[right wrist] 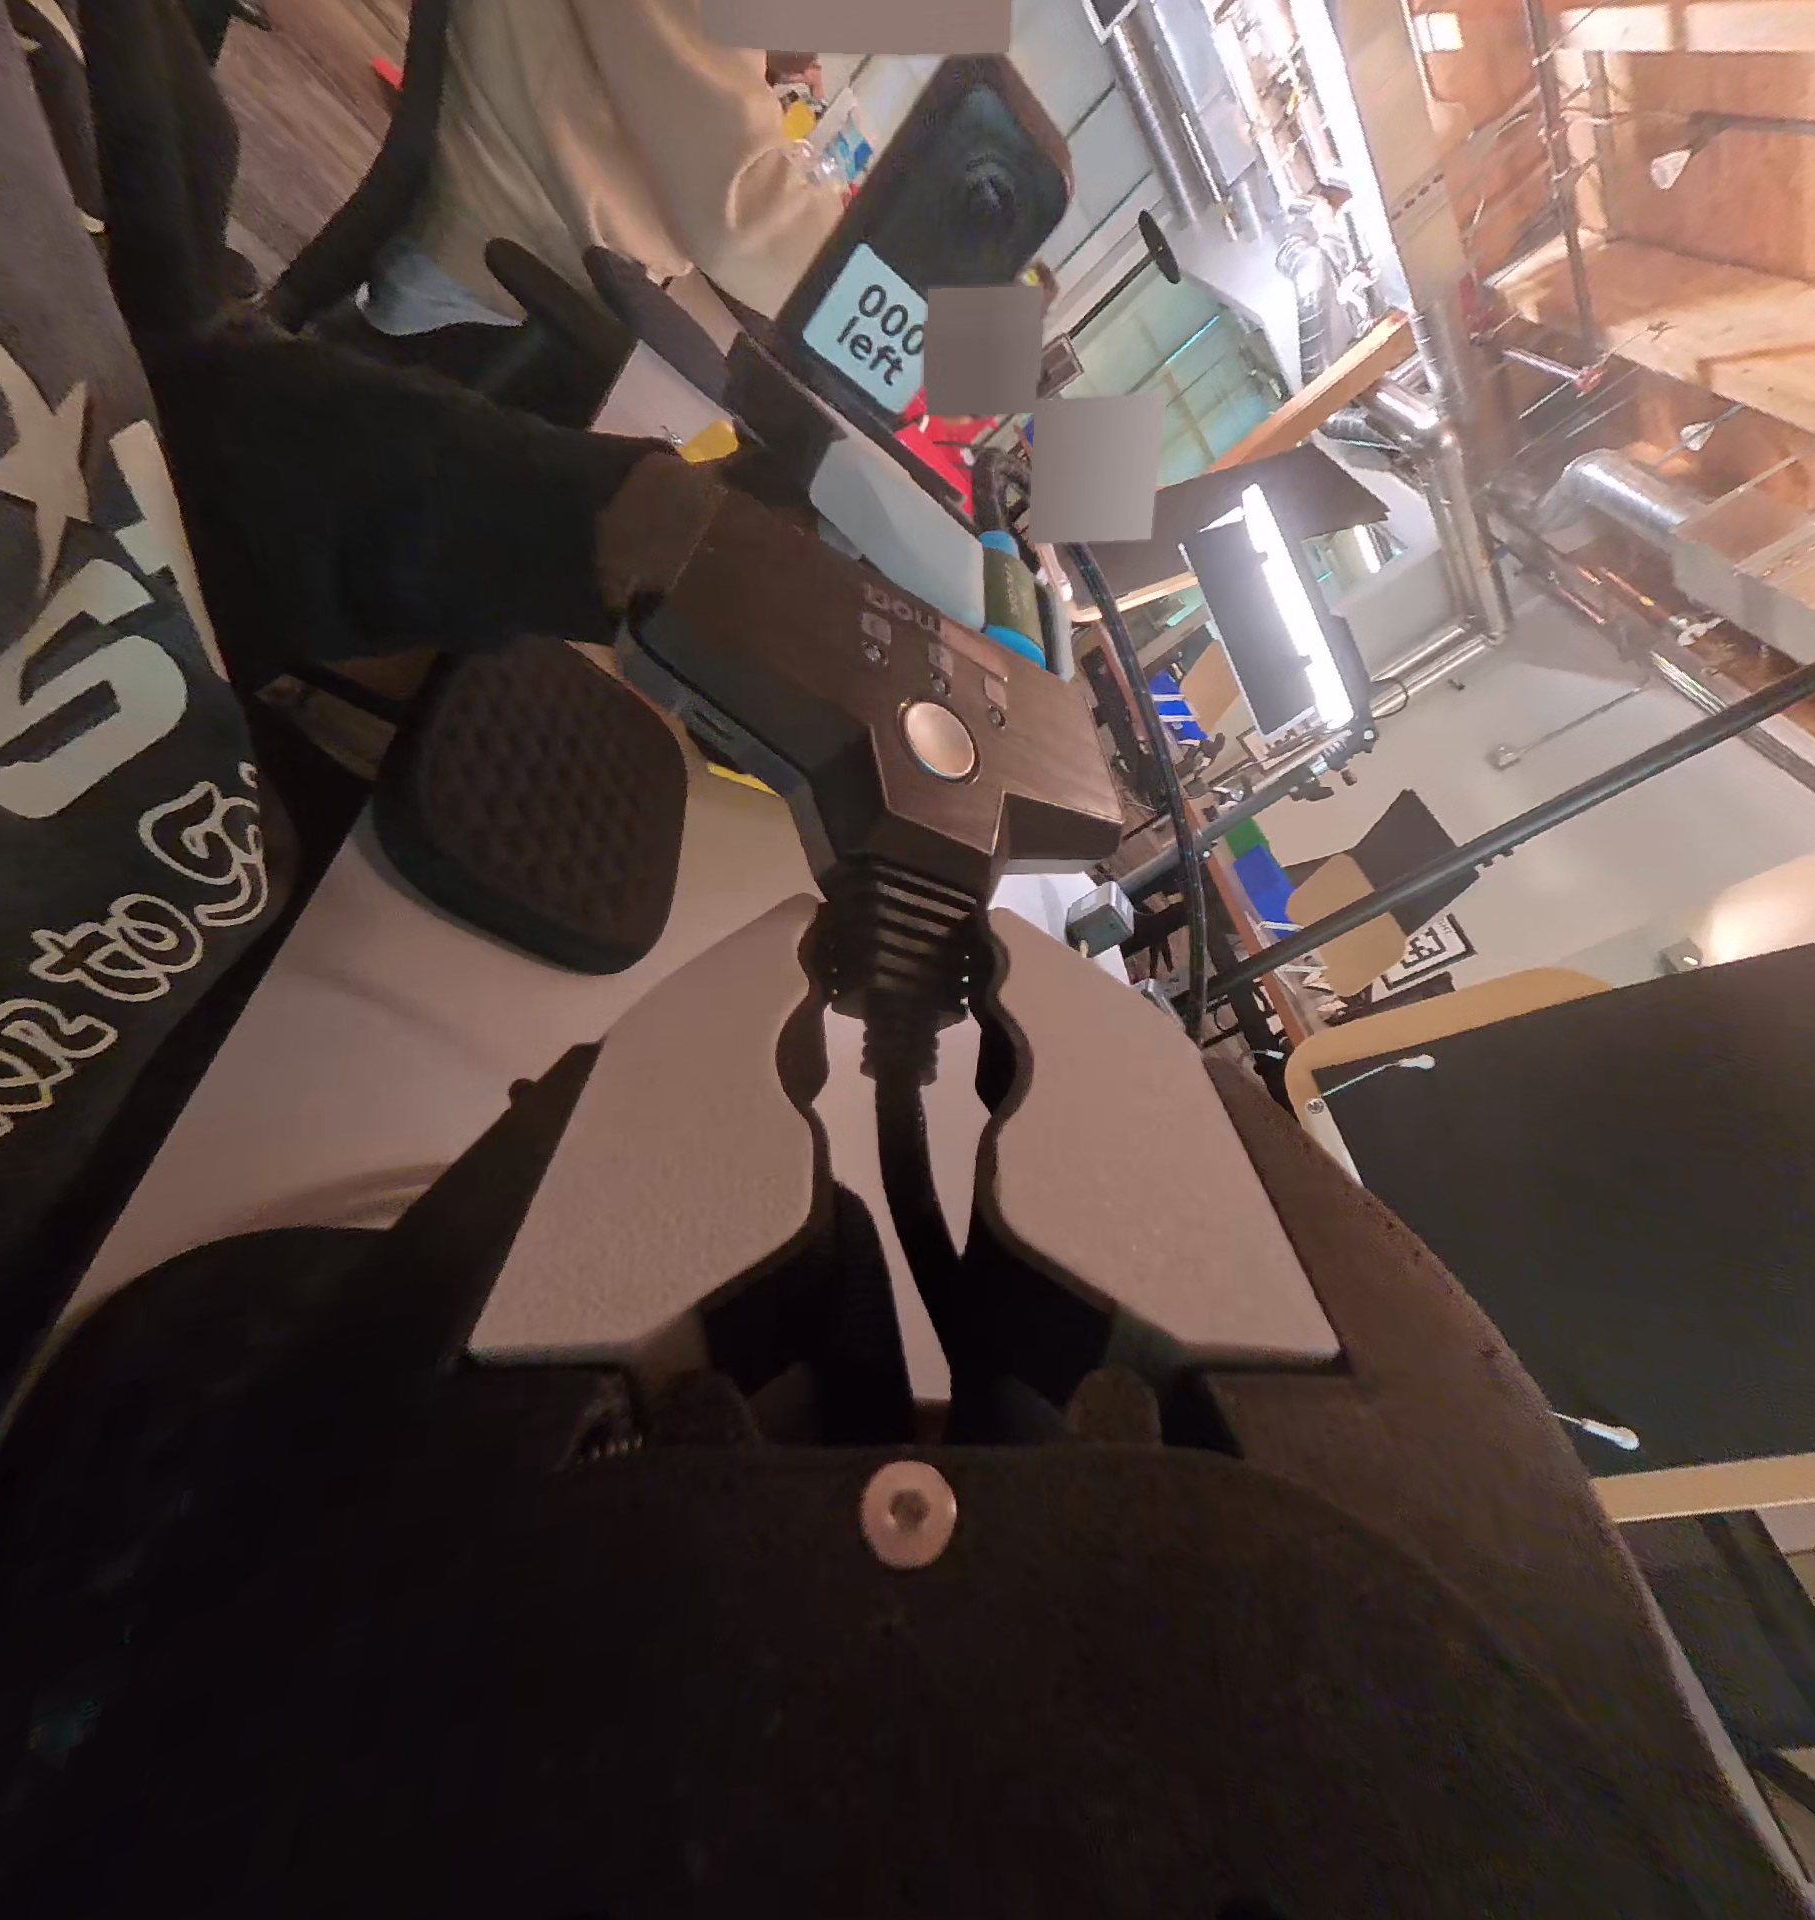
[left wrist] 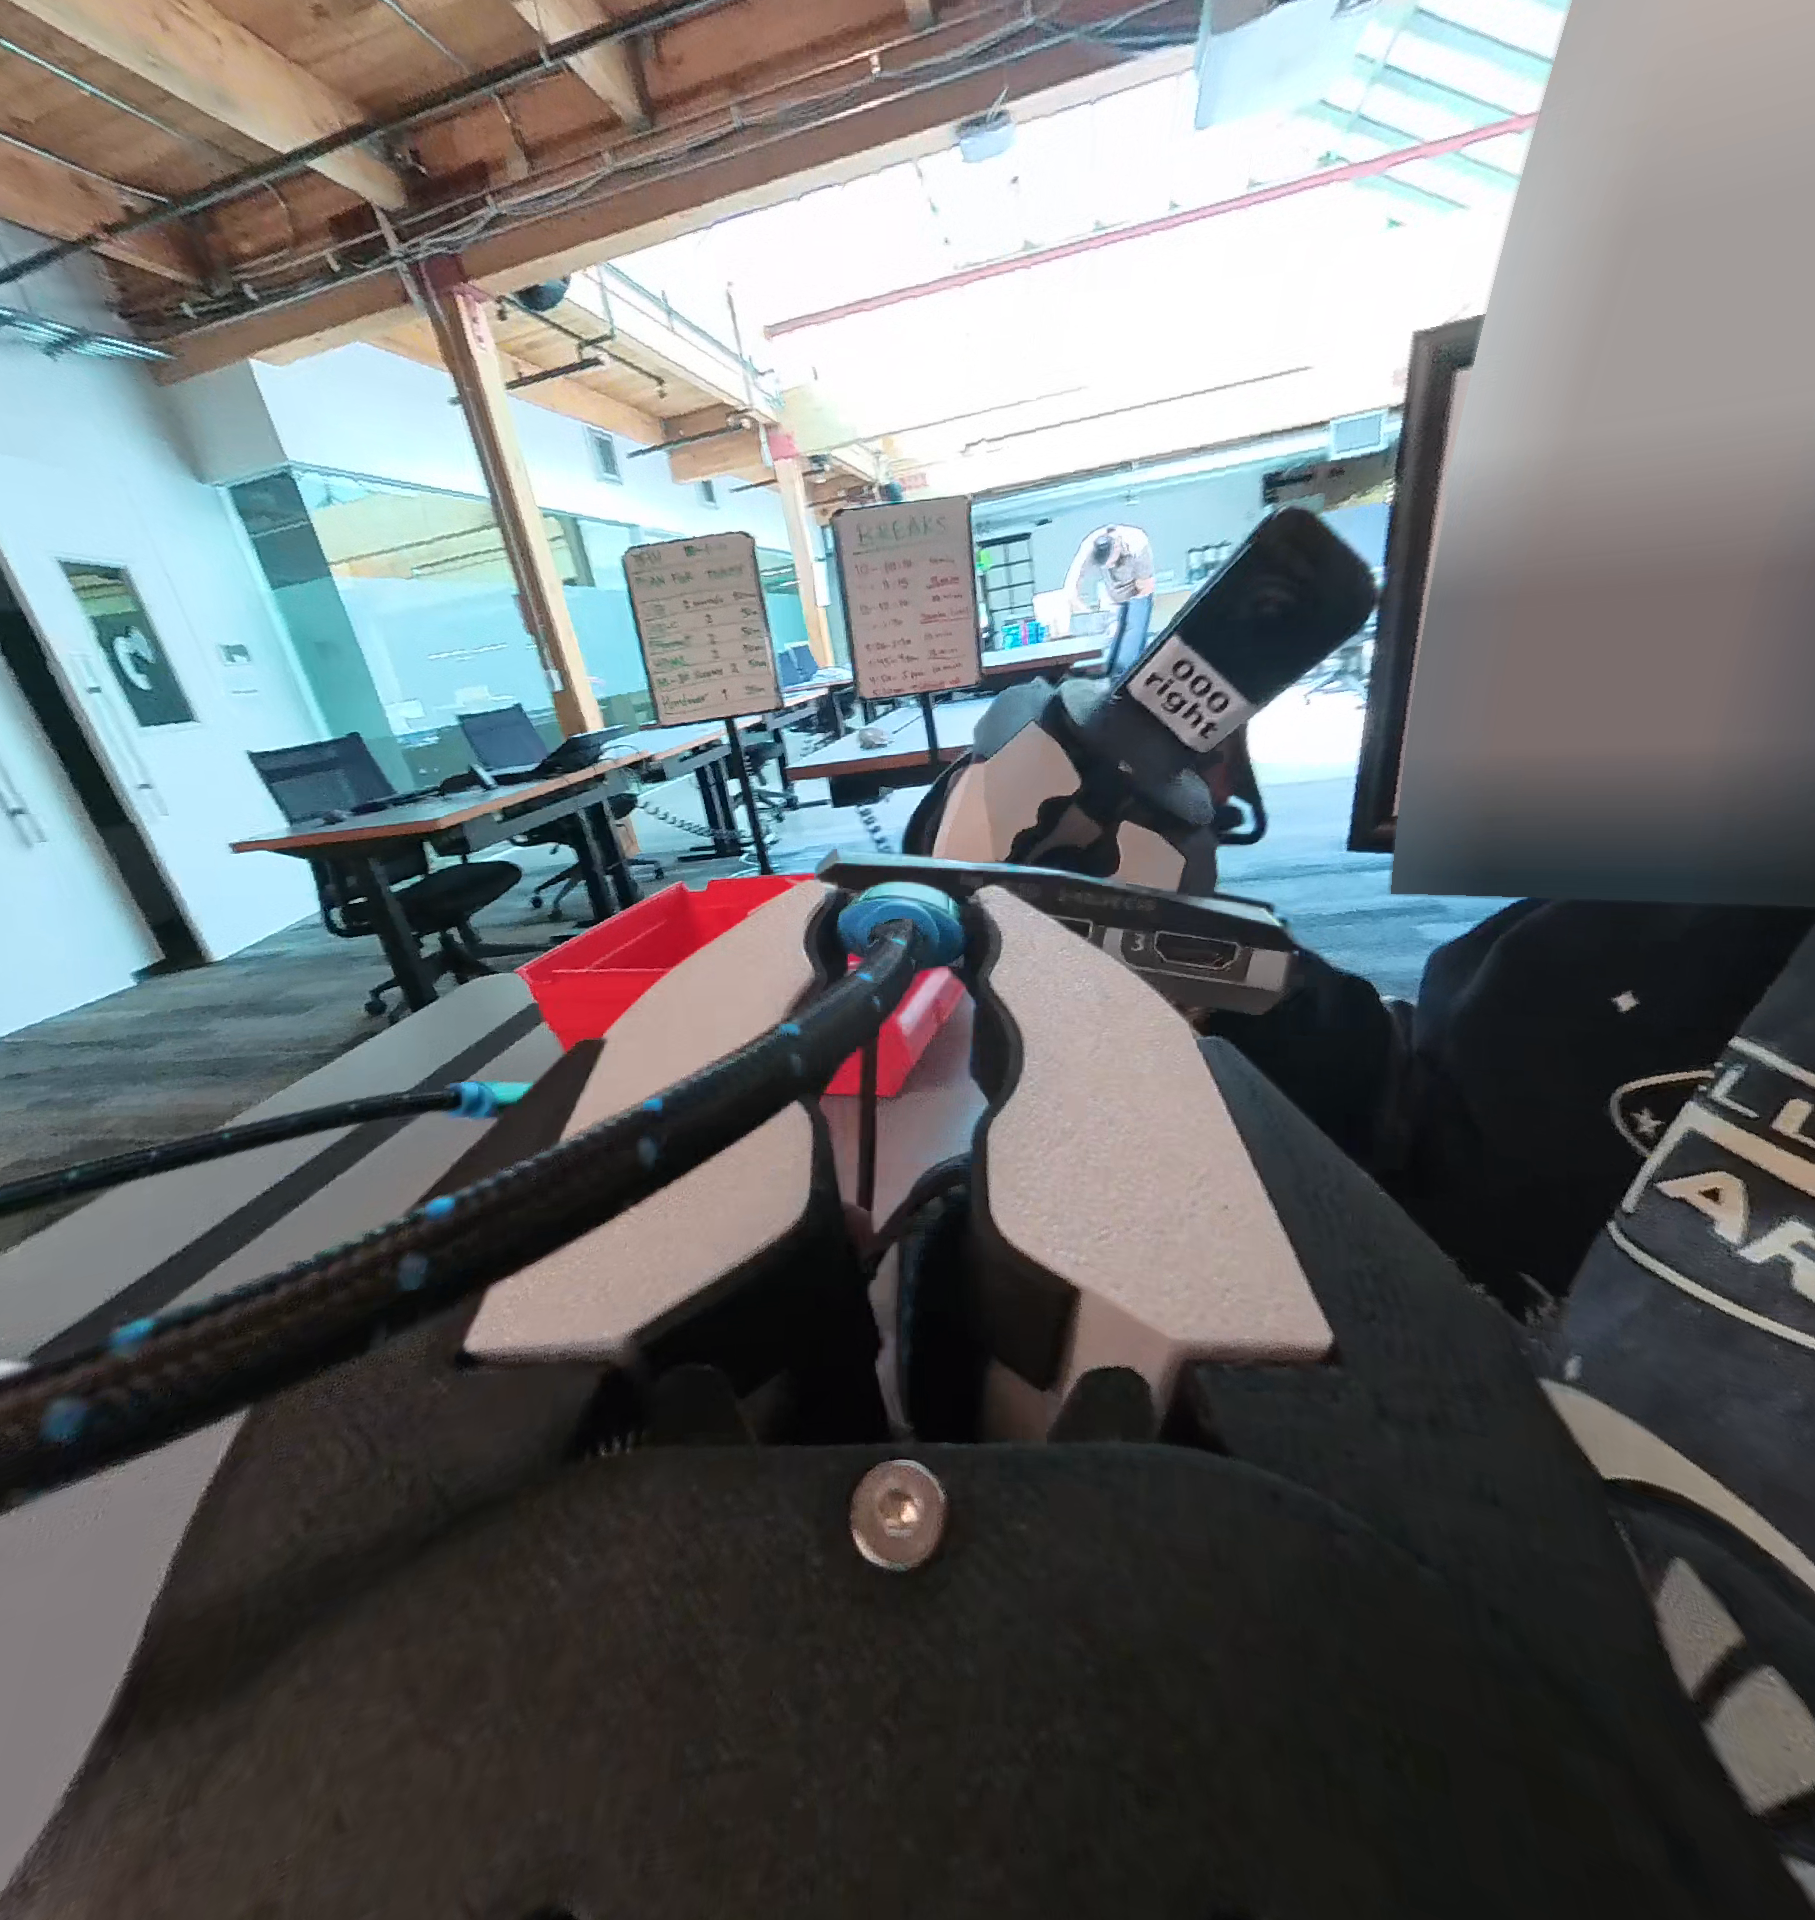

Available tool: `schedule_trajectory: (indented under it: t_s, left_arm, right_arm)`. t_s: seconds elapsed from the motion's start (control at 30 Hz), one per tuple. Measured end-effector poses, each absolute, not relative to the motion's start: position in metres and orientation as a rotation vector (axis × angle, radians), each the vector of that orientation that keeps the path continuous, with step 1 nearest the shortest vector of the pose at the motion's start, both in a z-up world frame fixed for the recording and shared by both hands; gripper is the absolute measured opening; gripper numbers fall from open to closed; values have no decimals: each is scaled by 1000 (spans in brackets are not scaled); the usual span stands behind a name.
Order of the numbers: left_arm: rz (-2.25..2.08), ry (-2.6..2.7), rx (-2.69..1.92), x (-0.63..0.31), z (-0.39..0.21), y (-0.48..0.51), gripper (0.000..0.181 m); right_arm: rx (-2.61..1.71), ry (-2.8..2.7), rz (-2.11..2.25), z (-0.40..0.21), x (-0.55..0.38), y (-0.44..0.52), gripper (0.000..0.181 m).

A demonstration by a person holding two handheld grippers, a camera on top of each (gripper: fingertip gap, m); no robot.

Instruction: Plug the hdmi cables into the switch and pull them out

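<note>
My left gripper is shut on the blue plug of a black braided HDMI cable, which trails down to the left. The plug is pressed against the near edge of the dark metal switch, beside an empty port. My right gripper is shut on the ribbed cable collar of the switch, holding it above the white table. In the right wrist view the blue plug sits at the switch's far edge; how deep it sits is hidden.
A red bin stands on the table behind the left gripper. A black textured pad lies on the table under the switch. A second cable end lies at the left. A person's dark printed clothing is close on the right.
</note>
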State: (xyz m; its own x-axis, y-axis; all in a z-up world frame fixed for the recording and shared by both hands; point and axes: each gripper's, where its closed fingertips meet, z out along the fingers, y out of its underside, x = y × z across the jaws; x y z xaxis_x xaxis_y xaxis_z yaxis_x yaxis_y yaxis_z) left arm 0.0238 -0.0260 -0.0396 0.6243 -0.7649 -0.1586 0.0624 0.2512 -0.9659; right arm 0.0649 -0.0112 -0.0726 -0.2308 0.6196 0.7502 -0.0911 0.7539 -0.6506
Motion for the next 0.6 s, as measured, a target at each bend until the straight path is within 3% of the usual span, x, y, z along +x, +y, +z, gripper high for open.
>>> schedule_trajectory:
  t_s: [0.6]
  left_arm:
    - [-763,701,-1091,16,-33,-29,22]
  right_arm:
    - [-371,-1594,675,-65,54,-14,24]
